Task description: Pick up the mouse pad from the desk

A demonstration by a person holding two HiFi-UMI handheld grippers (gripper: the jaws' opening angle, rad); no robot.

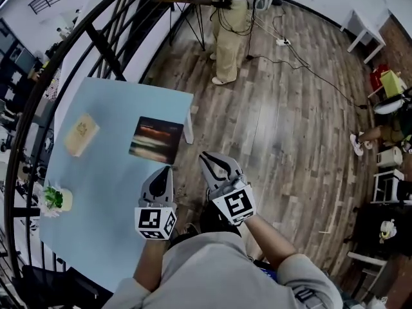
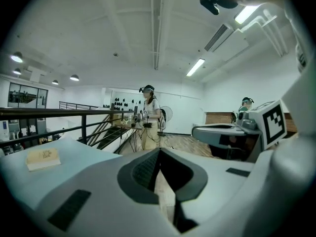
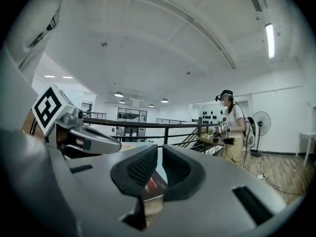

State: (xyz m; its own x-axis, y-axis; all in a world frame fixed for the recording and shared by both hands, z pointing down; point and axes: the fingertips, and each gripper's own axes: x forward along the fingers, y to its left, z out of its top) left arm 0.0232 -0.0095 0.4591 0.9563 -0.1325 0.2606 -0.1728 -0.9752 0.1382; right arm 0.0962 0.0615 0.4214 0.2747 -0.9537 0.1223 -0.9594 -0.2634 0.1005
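Observation:
The mouse pad point(image 1: 156, 140), dark with an orange-streaked print, lies flat near the right edge of the light blue desk point(image 1: 109, 179). My left gripper point(image 1: 167, 169) hovers over the desk just short of the pad's near edge, its tips touching and nothing held point(image 2: 159, 151). My right gripper point(image 1: 205, 155) is beside it, off the desk's right edge over the wooden floor, its pads a slim gap apart and empty point(image 3: 160, 149). A strip of the mouse pad point(image 3: 152, 184) shows through that gap. Both grippers point roughly level toward the pad.
A tan book point(image 1: 81, 134) lies on the desk's left part and a small potted plant point(image 1: 56, 199) stands near its front left. A black railing point(image 1: 77, 40) runs behind the desk. A person point(image 1: 228, 31) stands farther back by another table; cables point(image 1: 302, 63) cross the floor.

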